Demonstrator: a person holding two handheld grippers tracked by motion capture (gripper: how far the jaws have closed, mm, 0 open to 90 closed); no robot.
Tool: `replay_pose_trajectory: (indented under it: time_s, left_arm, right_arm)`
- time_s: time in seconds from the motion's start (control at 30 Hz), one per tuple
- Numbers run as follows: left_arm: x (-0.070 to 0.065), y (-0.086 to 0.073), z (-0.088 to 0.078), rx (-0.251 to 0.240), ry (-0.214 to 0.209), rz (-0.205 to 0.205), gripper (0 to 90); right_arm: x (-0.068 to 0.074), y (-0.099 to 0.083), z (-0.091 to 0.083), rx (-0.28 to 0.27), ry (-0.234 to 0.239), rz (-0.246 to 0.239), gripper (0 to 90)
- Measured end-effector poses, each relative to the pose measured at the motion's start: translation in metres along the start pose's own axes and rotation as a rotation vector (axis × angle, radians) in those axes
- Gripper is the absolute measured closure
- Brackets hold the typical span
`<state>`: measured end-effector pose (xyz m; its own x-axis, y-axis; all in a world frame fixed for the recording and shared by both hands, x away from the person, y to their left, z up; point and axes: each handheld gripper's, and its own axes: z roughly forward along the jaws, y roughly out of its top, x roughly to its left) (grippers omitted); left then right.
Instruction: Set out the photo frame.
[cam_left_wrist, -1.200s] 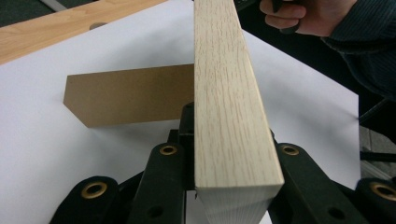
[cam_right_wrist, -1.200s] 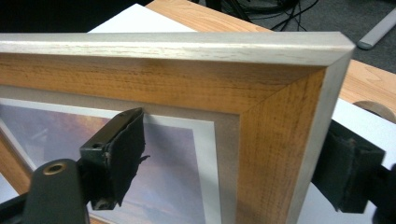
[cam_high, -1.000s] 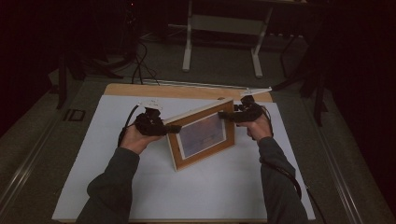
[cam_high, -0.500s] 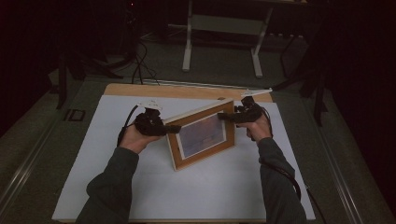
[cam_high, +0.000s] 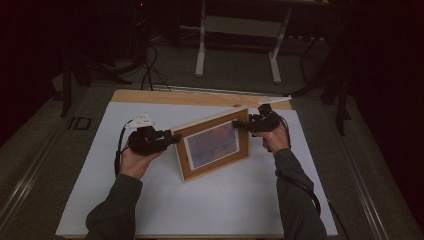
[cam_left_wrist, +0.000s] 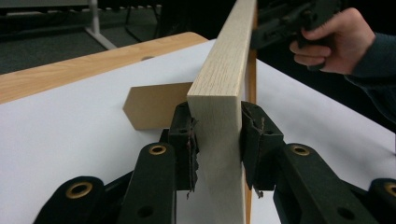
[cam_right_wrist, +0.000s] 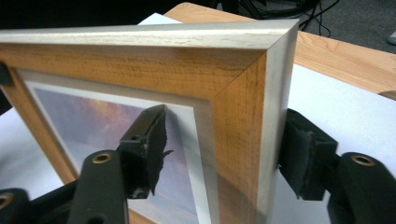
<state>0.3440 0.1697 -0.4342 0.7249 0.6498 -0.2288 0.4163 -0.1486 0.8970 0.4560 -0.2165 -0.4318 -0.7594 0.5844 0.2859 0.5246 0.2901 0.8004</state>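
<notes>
A wooden picture frame (cam_high: 212, 145) with a bluish print stands upright on the white sheet (cam_high: 225, 200), slanting from near left to far right. My left gripper (cam_high: 172, 137) is at its upper left end. In the left gripper view both pads (cam_left_wrist: 187, 140) press the sides of the pale edge (cam_left_wrist: 219, 93); the jaws have just been closing on it. My right gripper (cam_high: 239, 125) straddles the upper right corner (cam_right_wrist: 233, 116). Its back pad (cam_right_wrist: 299, 154) touches the rear edge, its front pad (cam_right_wrist: 149, 140) stands just off the glass. These jaws have also just been closing, with the frame between them.
The frame's brown easel back (cam_left_wrist: 154, 105) rests on the sheet behind it. A strip of wooden tabletop (cam_high: 175, 97) runs along the sheet's far edge. Beyond the table stand metal legs (cam_high: 235, 45) and cables on a dark floor.
My left gripper has shifted a little to the left and toward the person at the frame's left end. The frame and the right gripper have kept their places.
</notes>
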Motion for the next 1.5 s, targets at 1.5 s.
replay_pose_trajectory:
  time_s: [1.5]
  left_arm:
    - [0.026, 0.013, 0.014, 0.012, -0.017, -0.028, 67.6]
  right_arm:
    - [0.001, -0.011, -0.006, -0.020, -0.002, 0.018, 45.0]
